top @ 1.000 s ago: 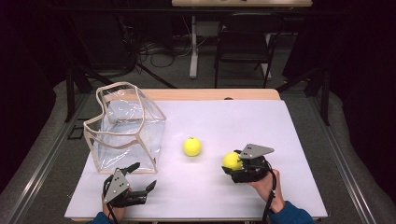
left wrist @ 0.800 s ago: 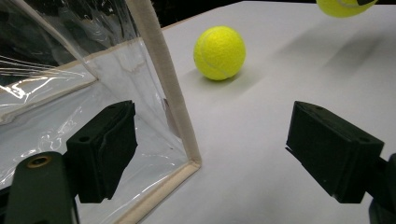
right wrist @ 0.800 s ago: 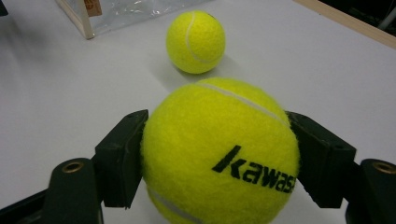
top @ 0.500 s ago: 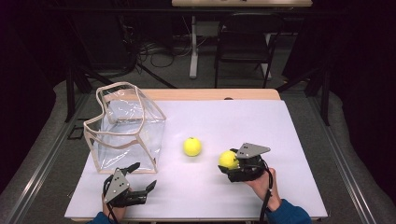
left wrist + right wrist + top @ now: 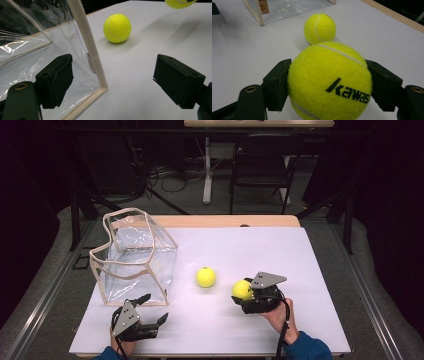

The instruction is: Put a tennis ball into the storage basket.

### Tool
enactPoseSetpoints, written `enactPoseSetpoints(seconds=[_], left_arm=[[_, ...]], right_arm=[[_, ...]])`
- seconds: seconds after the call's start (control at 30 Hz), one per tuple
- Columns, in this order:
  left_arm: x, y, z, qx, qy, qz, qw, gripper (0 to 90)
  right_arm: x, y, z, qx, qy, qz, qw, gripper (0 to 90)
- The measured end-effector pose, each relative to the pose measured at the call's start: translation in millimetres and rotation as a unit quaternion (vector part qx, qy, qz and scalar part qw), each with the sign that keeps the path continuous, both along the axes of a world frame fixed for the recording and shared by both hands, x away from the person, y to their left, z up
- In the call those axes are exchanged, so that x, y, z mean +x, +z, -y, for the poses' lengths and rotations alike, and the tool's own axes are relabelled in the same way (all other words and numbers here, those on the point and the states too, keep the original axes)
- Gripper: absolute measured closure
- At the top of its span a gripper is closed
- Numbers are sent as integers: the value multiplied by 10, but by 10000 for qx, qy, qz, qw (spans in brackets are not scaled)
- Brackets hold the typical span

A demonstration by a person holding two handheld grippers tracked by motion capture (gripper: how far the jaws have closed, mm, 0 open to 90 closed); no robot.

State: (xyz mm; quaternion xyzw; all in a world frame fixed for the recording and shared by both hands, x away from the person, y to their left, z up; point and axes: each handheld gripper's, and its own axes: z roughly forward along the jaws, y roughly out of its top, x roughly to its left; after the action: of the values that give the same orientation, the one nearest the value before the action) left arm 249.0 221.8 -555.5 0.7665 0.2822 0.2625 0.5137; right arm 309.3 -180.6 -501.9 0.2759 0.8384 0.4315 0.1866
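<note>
So the right tongs [image 5: 329, 82] are clamped on a tennis ball [image 5: 329, 81], one jaw on each side, with the black "kawas…" print facing the camera. That ball sits right of the clear bag [image 5: 135, 257], past the second ball, and whether it's already off the tabletop [image 5: 300, 250] I can't tell. The left tongs [image 5: 113, 80] are spread wide with nothing in them, parked just in front of the bag's near corner.

Progress-wise I'd say early days: one ball grabbed, none in the bag as far as I can see, and the second tennis ball [image 5: 205, 277] is loose on the white surface between the bag and the held ball. Left to do, I'd guess: carry this one over, drop it in, then the other.

Materials: both balls are fuzzy yellow felt with pale seams, round and a bit squishy-looking. The bag is floppy see-through plastic with beige fabric edging, boxy but sagging, open at the top. The tabletop is smooth matte white with a wooden edge at the far side.
</note>
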Motion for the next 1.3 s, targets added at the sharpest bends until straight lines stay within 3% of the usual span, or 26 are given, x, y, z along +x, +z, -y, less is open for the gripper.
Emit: enactPoseSetpoints(seconds=[0.7, 1.3], left_arm=[[19, 4, 7, -48, -64, 38, 10000, 157], [28, -2, 15, -10, -77, 21, 10000, 157]], right_arm=[[36, 85, -64, 123, 81, 1, 9999, 261], [153, 269, -201, 266, 236, 47, 9994, 261]])
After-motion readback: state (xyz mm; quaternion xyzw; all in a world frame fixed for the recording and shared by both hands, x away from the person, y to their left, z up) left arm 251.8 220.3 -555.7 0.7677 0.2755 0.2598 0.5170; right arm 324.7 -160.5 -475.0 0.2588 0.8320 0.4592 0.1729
